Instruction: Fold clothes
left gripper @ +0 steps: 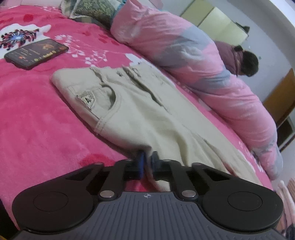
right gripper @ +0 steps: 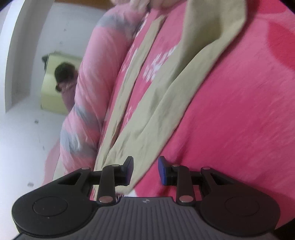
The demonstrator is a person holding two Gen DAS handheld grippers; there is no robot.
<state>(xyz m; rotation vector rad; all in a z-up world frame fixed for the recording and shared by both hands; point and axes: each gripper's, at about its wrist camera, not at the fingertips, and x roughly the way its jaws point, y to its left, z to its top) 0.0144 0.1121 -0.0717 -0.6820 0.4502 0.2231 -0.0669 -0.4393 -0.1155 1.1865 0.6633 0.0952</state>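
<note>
Beige trousers (left gripper: 129, 103) lie on a pink fleece blanket (left gripper: 36, 120), waistband and badge pocket toward the far left, legs running toward the lower right. In the left wrist view my left gripper (left gripper: 146, 158) is shut on a fold of the trousers' near edge, the cloth pinched between its blue pads. The right wrist view shows both trouser legs (right gripper: 156, 96) stretched away across the blanket (right gripper: 230, 110). My right gripper (right gripper: 145, 170) is open, its fingers straddling the end of the nearer leg without pinching it.
A black phone (left gripper: 36, 53) with its screen lit lies on the blanket beyond the waistband. A rolled pink and grey quilt (left gripper: 193, 61) runs along the bed's far side, with pillows (left gripper: 92, 11) at its head. A person (left gripper: 241, 59) is behind the quilt.
</note>
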